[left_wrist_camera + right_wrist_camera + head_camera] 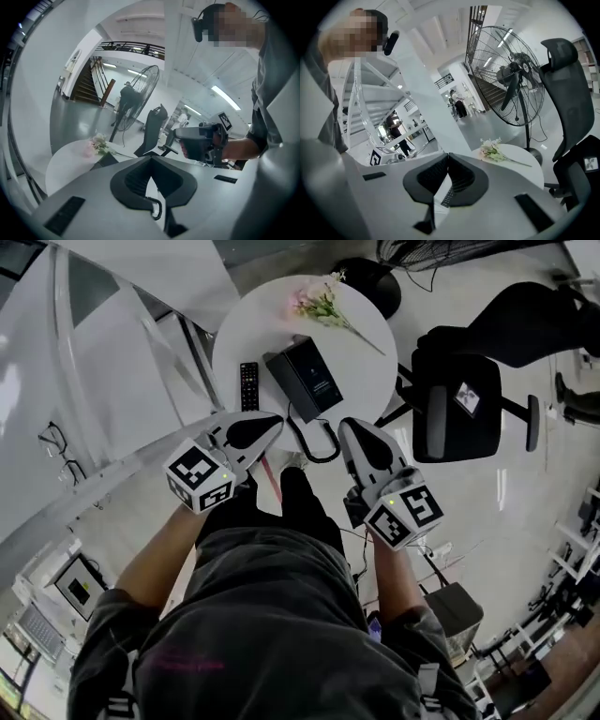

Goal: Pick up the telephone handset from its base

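Note:
The black telephone (305, 379) sits on a round white table (375, 362), its handset resting on the base and its coiled cord (314, 442) hanging over the near edge. My left gripper (277, 421) is shut and empty at the table's near left edge, short of the phone. My right gripper (351, 426) is level with it at the near right, jaw tips together and holding nothing. The left gripper view shows its own closed tips (151, 159), the phone's corner (108, 159) beyond them and the cord (157, 208) below. The right gripper's tips (448, 154) also meet.
A black remote (248, 385) lies left of the phone and a spray of pink flowers (323, 306) at the table's far side. A black office chair (459, 404) stands right of the table and a floor fan (506, 75) behind it. A white slanted structure (112, 362) runs along the left.

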Demonstrator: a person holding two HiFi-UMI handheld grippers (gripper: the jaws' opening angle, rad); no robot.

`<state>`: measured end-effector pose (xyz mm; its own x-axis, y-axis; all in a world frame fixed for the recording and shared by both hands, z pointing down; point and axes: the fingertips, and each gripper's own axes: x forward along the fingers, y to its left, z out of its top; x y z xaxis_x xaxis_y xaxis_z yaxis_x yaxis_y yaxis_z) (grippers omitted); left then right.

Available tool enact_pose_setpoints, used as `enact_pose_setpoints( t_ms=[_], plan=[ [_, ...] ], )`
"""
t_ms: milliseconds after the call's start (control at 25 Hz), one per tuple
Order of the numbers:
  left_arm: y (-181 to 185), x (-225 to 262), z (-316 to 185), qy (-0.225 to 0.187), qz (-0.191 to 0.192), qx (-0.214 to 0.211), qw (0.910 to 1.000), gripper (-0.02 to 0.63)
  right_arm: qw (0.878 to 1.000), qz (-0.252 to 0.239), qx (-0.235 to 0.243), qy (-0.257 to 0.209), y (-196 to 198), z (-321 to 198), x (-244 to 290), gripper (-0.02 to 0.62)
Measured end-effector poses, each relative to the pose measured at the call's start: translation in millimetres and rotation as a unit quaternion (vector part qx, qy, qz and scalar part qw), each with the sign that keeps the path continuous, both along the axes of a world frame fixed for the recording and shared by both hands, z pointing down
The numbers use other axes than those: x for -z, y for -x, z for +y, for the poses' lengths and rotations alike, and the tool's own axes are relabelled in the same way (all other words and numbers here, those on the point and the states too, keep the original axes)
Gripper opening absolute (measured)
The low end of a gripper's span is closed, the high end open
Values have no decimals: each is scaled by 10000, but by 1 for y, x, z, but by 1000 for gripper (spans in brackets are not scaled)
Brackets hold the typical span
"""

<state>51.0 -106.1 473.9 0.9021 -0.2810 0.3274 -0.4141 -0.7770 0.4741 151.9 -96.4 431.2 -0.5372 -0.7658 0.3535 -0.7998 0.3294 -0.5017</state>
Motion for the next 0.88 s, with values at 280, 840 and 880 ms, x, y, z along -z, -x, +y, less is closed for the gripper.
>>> enact_pose_setpoints(
  t_ms=[280,840,880],
  plan=[
    [-3,-72,-20,410,-385,546,9969,15,9991,10,318,283,-12,-14,-35,20],
    [-2,-167,-30,1540,-294,1191,9804,115,9955,4,591,739,-8,-15,-87,20],
    [-3,-171,-30,1644,-227,1222,9785,123,9953,-1,607,749,-7,-15,-89,20]
  ],
)
